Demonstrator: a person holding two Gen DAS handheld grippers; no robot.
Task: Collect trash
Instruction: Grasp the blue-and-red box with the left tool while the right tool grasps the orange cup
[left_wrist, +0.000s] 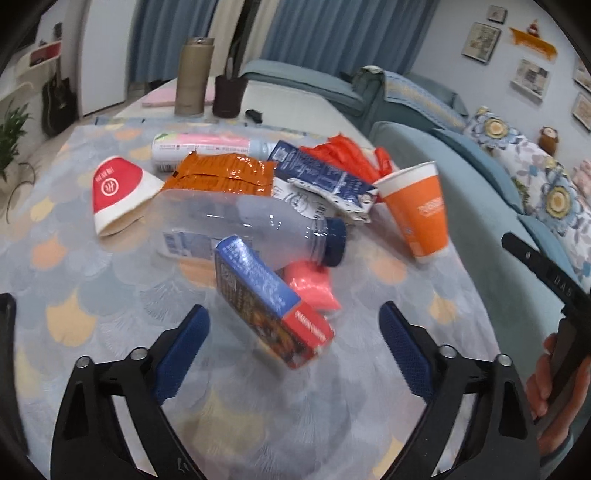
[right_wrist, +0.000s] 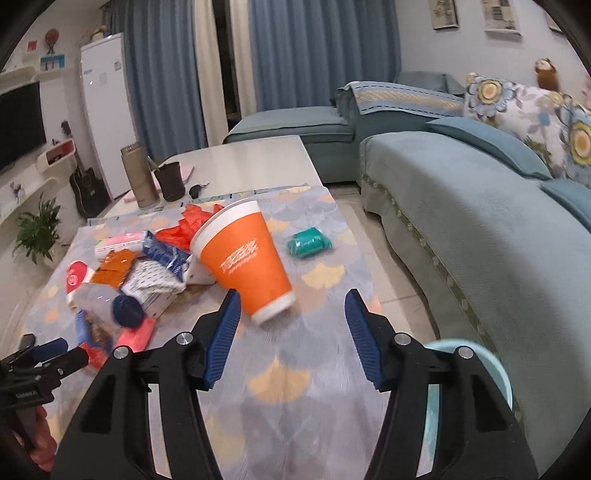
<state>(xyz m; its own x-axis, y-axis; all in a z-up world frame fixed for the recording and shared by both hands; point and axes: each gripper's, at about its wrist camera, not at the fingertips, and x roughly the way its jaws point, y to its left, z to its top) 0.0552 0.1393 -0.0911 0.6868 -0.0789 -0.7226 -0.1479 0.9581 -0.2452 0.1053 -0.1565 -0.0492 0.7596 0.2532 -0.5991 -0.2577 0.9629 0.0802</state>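
Observation:
A heap of trash lies on the patterned tablecloth. My left gripper is open, its blue pads on either side of a blue-and-red carton. Behind the carton lie a clear plastic bottle with a dark blue cap, a pink wrapper, an orange foil bag and a red-and-white paper cup. My right gripper is open just before an orange paper cup, which also shows in the left wrist view. A teal wrapper lies apart.
A tan flask and a dark cup stand at the table's far end. A blue sofa runs along the right. A light blue bin rim shows below the right gripper. A red plastic bag lies behind the heap.

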